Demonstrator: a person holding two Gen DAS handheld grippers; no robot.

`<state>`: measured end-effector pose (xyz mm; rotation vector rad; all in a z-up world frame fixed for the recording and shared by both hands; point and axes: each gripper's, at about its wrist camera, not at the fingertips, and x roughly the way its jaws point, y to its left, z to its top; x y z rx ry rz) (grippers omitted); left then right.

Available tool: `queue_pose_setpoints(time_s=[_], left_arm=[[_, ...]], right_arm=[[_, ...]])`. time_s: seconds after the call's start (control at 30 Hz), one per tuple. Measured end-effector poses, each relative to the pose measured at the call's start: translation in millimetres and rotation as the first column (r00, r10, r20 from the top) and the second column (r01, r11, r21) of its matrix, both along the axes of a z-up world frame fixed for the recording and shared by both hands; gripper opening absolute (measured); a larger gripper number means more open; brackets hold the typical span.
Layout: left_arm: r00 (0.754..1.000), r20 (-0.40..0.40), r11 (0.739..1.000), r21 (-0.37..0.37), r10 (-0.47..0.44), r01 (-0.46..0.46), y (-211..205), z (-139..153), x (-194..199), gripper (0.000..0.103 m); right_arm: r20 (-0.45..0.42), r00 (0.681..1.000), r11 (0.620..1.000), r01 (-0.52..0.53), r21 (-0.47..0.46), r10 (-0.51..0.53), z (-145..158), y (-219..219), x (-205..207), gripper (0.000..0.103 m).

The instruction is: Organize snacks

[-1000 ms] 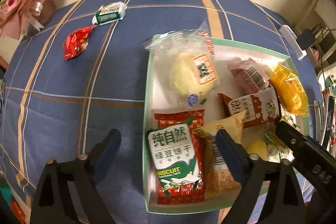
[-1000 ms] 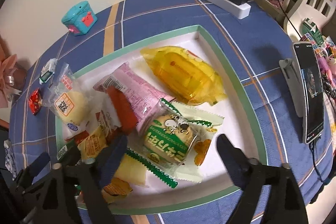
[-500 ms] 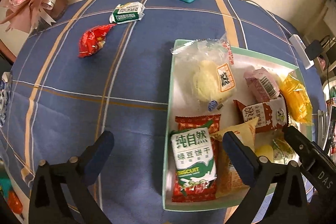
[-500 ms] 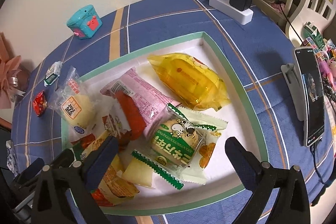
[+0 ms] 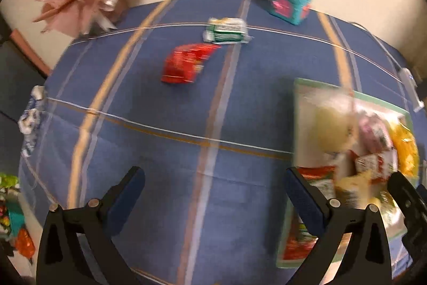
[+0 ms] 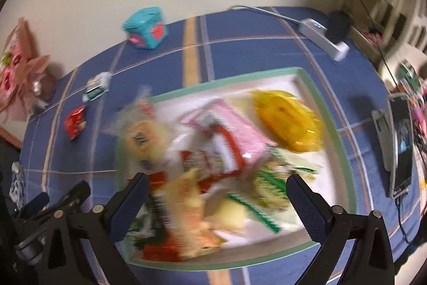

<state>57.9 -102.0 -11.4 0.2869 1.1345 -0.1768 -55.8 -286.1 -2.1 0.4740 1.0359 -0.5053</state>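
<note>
Step in hand, as judged: between picks. The left gripper (image 5: 213, 194) hung over bare cloth beside the tray's (image 5: 300, 124) left rim, jaws spread wide with nothing between them, having just been opening. The right gripper (image 6: 216, 194) hung over the tray's near end, jaws likewise spread and empty.

Snacks still outside the tray:
- Red packet (image 5: 186, 63): crinkled glossy foil, puffed, roughly triangular; toward the table's far left edge.
- Green packet (image 5: 226, 30): flat, oblong, white-and-green wrapper with crimped ends; just beyond the red one.

Tray: shallow rectangle, white floor, pale green rim, near the table's right edge. It held a heap of soft film-wrapped snacks, including a yellow pack (image 6: 289, 122) in clear wrap and a pink pack (image 6: 234, 135); the rest were blurred.

Next move, as judged: carry the left gripper to the red packet and close across its narrow width, since foil slips.

Table: blue checked cloth (image 5: 160, 151).
</note>
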Motion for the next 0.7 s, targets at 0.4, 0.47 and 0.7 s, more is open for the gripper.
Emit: queue_pose_setpoints(time_s=[0.4, 0.47, 0.7], left_arm=[[0.989, 0.023, 0.989, 0.017, 0.146, -0.146, 80, 8, 35, 0.103], [0.985, 0.024, 0.985, 0.017, 0.173, -0.173, 93, 9, 39, 0.103], [0.971, 0.025, 0.971, 0.014, 0.239, -0.239, 132, 12, 50, 0.103]], right_arm=[[0.014, 0.983, 0.983, -0.185, -0.019, 0.186, 10, 87, 53, 0.103], [0.01, 0.978, 0.978, -0.206, -0.021, 0.207, 9, 99, 59, 0.103], [0.007, 0.966, 0.966, -0.257, -0.005, 0.257, 2, 129, 76, 0.103]])
